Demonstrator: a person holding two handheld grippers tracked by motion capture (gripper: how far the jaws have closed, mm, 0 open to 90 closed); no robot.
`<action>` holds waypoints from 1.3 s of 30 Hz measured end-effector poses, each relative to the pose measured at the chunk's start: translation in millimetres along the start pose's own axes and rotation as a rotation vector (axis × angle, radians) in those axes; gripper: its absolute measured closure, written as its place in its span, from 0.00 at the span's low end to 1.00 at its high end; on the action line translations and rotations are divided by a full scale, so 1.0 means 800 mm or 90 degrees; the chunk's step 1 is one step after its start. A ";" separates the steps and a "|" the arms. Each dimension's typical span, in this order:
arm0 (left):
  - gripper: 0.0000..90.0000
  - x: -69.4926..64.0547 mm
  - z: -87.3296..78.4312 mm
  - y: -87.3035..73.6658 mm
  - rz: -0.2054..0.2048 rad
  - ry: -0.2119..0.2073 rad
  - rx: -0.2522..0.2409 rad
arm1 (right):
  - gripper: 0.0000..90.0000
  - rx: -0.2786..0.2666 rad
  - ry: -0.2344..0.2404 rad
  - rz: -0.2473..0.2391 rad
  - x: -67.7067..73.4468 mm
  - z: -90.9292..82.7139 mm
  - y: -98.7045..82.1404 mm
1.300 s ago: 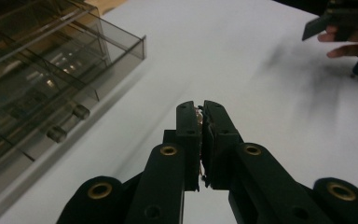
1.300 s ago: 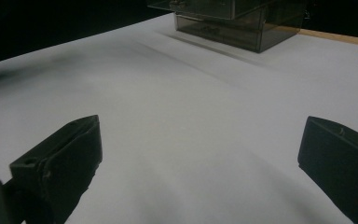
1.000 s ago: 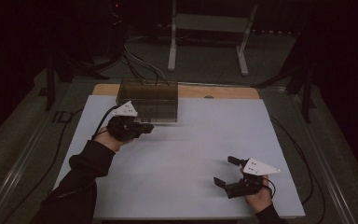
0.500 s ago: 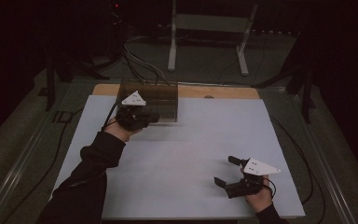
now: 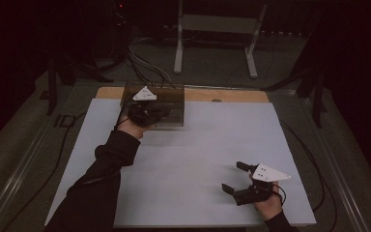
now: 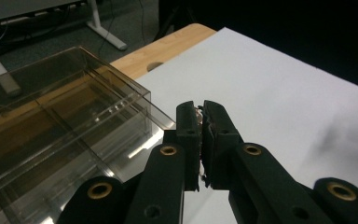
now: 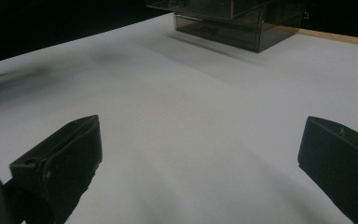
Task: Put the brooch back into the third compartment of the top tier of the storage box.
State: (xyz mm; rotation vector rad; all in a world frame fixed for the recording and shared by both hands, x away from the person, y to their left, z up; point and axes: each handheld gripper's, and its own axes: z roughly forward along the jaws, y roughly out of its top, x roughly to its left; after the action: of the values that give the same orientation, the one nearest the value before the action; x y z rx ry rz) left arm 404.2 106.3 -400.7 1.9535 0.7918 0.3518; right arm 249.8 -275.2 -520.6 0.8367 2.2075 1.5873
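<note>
Moved my left claw up-frame over the clear smoky plastic box, clenched on something tiny, unidentifiable; right claw released, lower right tabletop.

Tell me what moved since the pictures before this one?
The left gripper moved away from the person, up over the clear plastic box at the table's far edge, its jaws shut on something small. The right gripper stayed open near the front of the white sheet. The box stayed put.
</note>
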 end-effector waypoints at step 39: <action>0.96 0.024 0.079 -0.015 -0.073 0.038 0.031 | 0.00 0.000 0.005 0.004 0.000 0.000 0.000</action>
State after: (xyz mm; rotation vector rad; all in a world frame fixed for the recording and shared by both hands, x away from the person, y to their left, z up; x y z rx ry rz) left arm 448.3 80.0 -443.7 1.9399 0.9557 0.3263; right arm 249.8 -275.6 -520.4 0.8399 2.2120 1.5963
